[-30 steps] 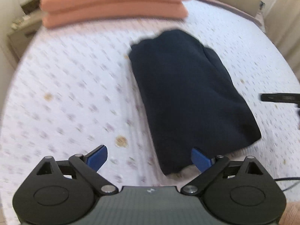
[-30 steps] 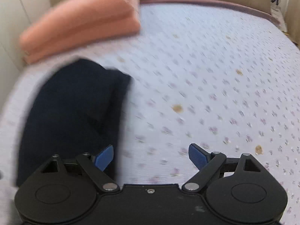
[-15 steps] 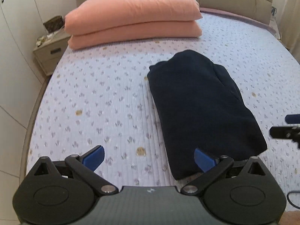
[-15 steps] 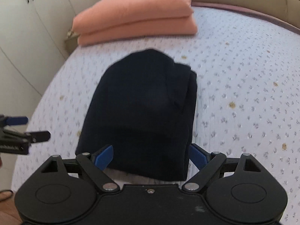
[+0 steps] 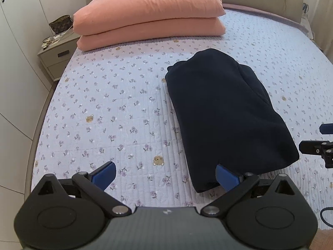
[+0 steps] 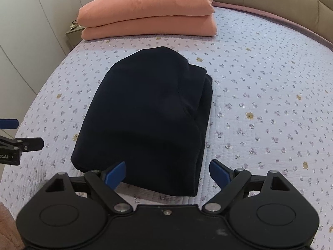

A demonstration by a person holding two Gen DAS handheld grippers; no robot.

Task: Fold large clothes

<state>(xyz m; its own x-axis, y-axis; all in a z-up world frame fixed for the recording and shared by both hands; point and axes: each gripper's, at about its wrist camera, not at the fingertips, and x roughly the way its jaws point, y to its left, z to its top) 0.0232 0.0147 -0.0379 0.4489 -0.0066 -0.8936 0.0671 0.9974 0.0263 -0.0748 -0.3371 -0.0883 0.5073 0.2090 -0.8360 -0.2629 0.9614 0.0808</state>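
A dark navy garment (image 5: 226,112) lies folded into a thick rectangle on the bed; it also shows in the right wrist view (image 6: 149,116). My left gripper (image 5: 165,176) is open and empty, held above the bed to the left of the garment's near end. My right gripper (image 6: 167,173) is open and empty, just in front of the garment's near edge and above it. Each gripper shows at the edge of the other's view: the right one (image 5: 320,145) and the left one (image 6: 14,139).
The bed (image 5: 108,112) has a pale floral quilted cover. Two stacked salmon pillows (image 5: 149,14) lie at the headboard end. A nightstand (image 5: 56,56) with a bag stands left of the bed, beside white wardrobe doors (image 6: 22,27).
Both grippers have pulled back and risen from the garment, so more of the bed and the pillows are in view. The folded garment has stayed in place.
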